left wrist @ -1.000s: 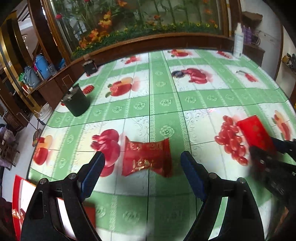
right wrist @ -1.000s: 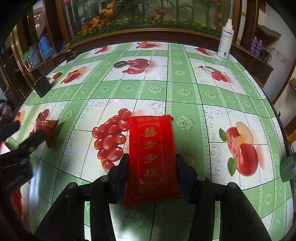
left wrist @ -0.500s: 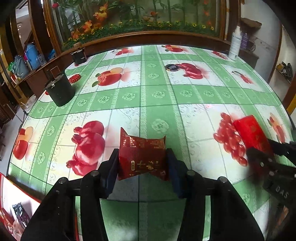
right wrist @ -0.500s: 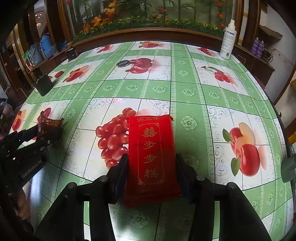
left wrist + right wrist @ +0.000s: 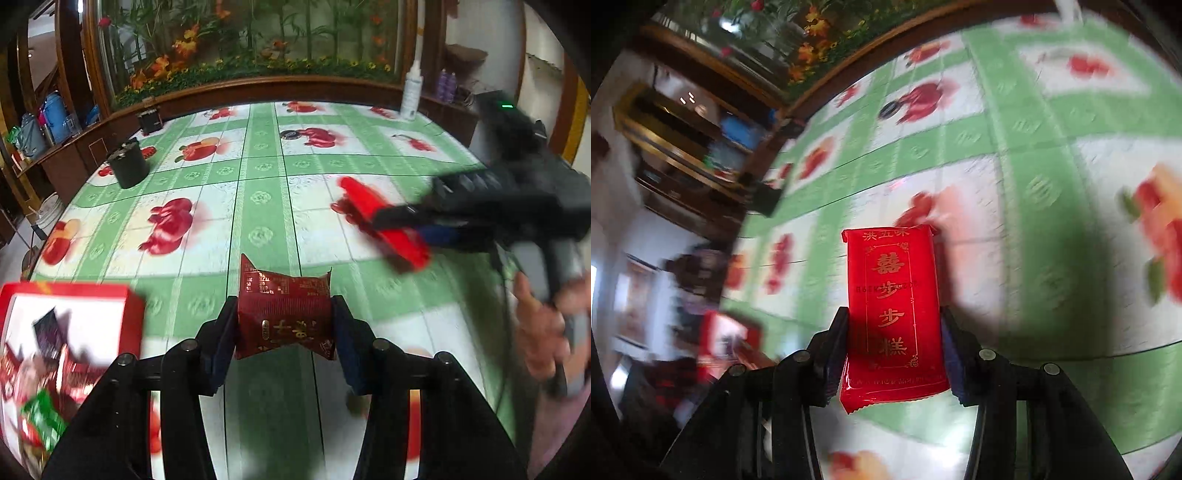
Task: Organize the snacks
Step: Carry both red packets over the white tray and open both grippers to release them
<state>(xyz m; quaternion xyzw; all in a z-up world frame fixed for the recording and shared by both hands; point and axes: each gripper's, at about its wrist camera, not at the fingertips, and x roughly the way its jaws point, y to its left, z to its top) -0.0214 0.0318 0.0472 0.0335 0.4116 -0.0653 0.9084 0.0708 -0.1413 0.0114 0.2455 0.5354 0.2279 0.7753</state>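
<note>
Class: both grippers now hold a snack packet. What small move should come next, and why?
Probably carry the dark red packet, clamped in the left gripper, left over the open red box before releasing; the box already holds snacks, and the right gripper grips the bright red packet.

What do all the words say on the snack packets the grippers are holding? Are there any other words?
"囍 步 步 糕", gold, down the middle of the flat bright red rectangular packet, held in the right gripper.
Top line and bottom line of that packet: too small and blurred to read.
Gold and white print on the dark red crinkled foil pouch in the left gripper: too small to read.
Snacks in the red-rimmed white box: blurred, nothing readable.
</note>
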